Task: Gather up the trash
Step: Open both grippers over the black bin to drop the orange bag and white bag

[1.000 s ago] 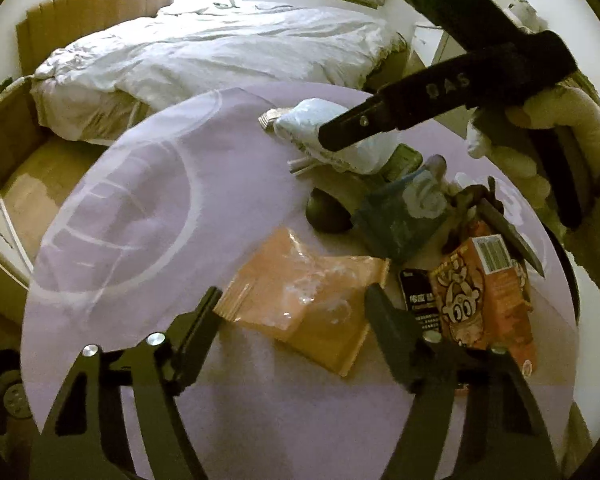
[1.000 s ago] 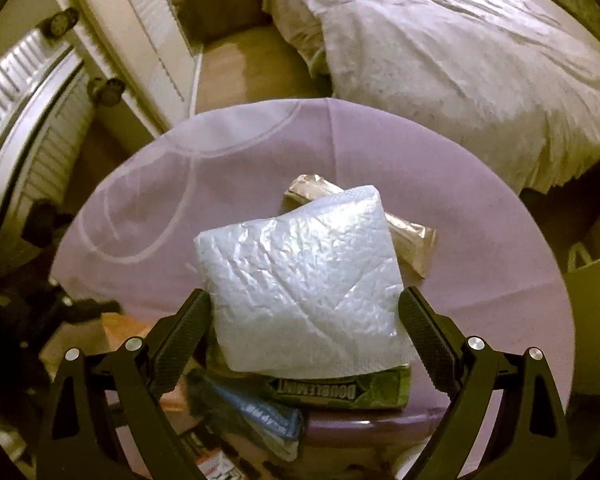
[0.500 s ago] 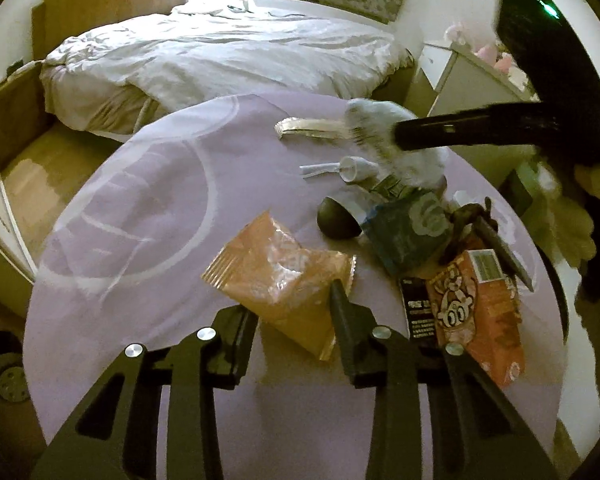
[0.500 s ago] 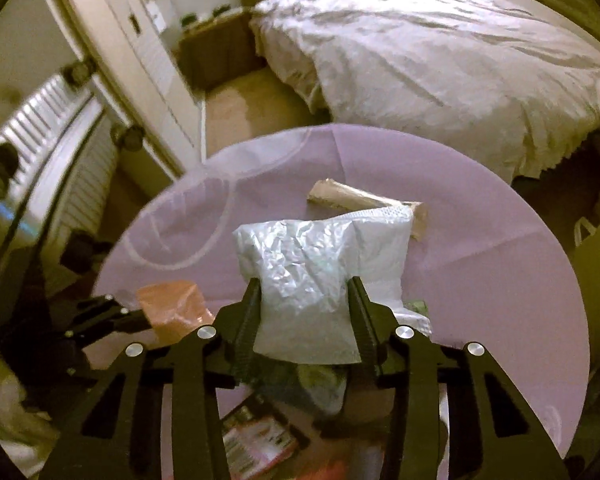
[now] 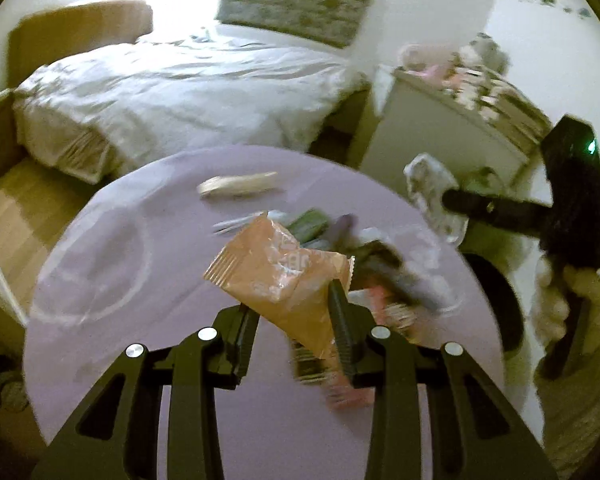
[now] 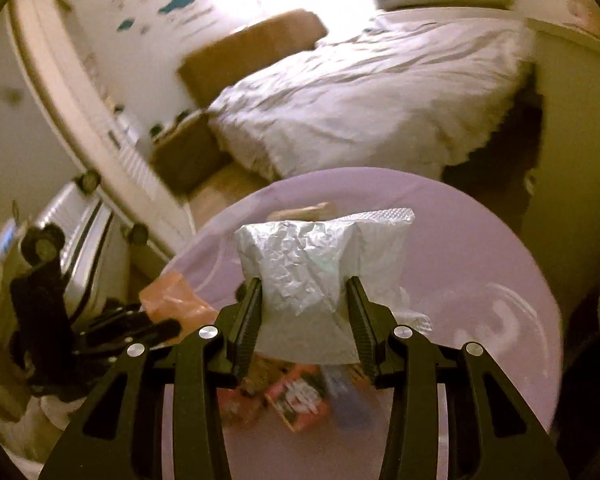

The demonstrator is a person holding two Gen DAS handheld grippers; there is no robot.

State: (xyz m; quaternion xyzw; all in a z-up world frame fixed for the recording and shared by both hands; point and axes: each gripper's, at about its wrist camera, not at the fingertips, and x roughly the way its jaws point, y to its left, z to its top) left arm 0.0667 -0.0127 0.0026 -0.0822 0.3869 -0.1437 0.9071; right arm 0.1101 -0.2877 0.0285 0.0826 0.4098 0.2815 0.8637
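Trash is up off the round purple tabletop (image 5: 112, 360) in both hands! The left hand-held gripper (image 5: 292, 312) is clamped on an orange snack wrapper (image 5: 278, 280), pads pressing either side of its lower end, and the wrapper sits tilted above the cloth. Over on the right, the right hand-held gripper (image 6: 304, 312) squeezes a crumpled white plastic bag (image 6: 312, 268), which bulges out above the pinch. In the left wrist view that same bag (image 5: 432, 196) hangs out past the tabletop's right edge, in front of a white cabinet (image 5: 428, 136). More litter waits on the tabletop: a tan wrapper (image 5: 238, 186) lying alone at the far side, and a blurred heap with a red carton (image 6: 296, 396) just beneath the grippers. Unmade bed (image 5: 172, 92) behind it all.
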